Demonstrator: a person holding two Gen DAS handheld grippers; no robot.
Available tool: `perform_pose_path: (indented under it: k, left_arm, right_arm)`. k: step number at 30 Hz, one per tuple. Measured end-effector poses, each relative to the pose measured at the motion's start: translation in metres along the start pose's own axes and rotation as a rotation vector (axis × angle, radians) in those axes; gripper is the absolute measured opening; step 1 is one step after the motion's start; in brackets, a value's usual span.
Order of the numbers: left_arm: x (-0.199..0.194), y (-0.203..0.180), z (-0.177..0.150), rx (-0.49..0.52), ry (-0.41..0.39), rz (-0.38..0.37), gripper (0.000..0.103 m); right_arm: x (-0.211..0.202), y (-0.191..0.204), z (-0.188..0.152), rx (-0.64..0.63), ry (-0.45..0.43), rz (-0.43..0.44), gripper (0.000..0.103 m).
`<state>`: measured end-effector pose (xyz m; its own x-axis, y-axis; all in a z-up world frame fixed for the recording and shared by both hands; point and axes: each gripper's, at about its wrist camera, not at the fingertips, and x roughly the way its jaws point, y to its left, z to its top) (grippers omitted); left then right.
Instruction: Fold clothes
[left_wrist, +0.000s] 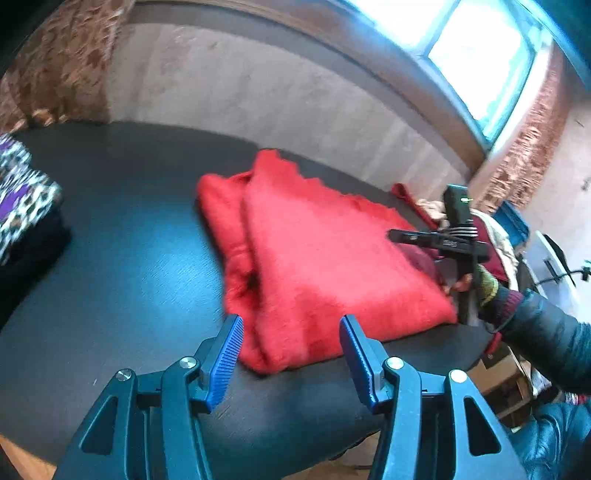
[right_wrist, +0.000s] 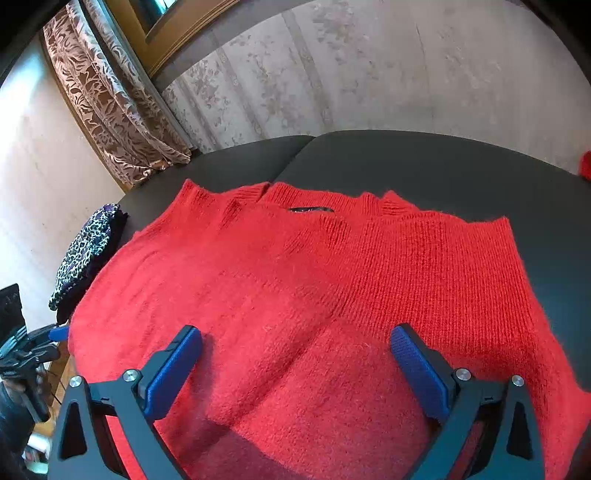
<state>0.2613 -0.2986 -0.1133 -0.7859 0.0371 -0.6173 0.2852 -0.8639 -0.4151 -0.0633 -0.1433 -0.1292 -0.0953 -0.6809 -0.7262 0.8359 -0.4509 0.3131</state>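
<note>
A red knit sweater (left_wrist: 317, 254) lies folded on the dark table (left_wrist: 129, 229), its layers stacked with an edge toward me. In the right wrist view the sweater (right_wrist: 314, 295) fills the middle, its collar with a black label at the far side. My left gripper (left_wrist: 291, 354) stands open just short of the sweater's near edge, nothing between its blue pads. My right gripper (right_wrist: 295, 369) hangs open directly over the sweater, also empty. In the left wrist view the right gripper's body (left_wrist: 454, 236) shows at the sweater's right side, held by a hand in a dark sleeve.
A leopard-print folded garment (left_wrist: 22, 195) on a black one sits at the table's left; the same pile (right_wrist: 86, 254) shows at the left in the right wrist view. More clothes (left_wrist: 491, 229) are heaped at the right edge. Wall, curtains and a window stand behind.
</note>
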Motion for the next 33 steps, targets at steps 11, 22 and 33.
perform_pose_path:
  k: [11,22,33]
  left_arm:
    - [0.039,0.008,0.022,0.041,0.117,-0.095,0.055]
    - [0.048,0.009,0.015,0.035,0.203,-0.203,0.009]
    - [0.03,0.013,0.018,0.082,0.28,-0.1,0.01]
  right_arm:
    - [0.002,0.005,-0.003,-0.007,-0.006,-0.018,0.103]
    - [0.004,0.001,-0.003,0.001,-0.011,-0.009,0.103]
    - [0.004,-0.001,-0.005,-0.004,-0.012,-0.012,0.103]
